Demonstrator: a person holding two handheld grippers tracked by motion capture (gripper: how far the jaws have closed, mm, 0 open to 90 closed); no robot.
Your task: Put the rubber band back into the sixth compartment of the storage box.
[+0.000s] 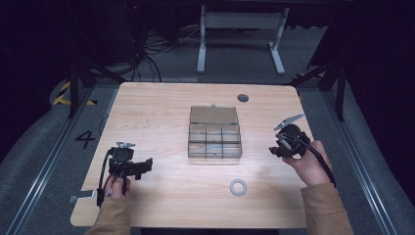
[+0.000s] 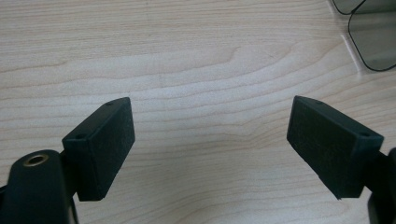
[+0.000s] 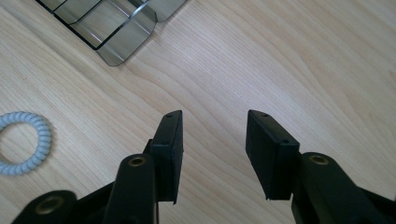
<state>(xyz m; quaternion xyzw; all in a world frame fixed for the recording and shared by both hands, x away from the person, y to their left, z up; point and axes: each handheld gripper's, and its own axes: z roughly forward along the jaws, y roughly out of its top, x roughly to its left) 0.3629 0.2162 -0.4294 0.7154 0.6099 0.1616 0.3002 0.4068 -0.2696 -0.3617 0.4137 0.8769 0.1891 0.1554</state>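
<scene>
Pale wood desk (image 1: 161,107), dark room, grey floor. Clear box (image 1: 214,133) mid-desk; white coil ring (image 1: 238,187) near front edge. Left gripper (image 1: 139,169) and right gripper (image 1: 275,149) gape wide, empty.

Tan sleeves (image 1: 324,205); black grippers, perhaps brass-ringed screw holes (image 3: 137,161).

One clear compartment box (image 1: 214,133), one white coiled ring (image 1: 238,187) and two grippers are on one wooden table (image 1: 156,112).

Left tool (image 1: 138,168) and right tool (image 1: 275,147) hover low and well apart, each hand-held, jaws spread wide with nothing between.
</scene>
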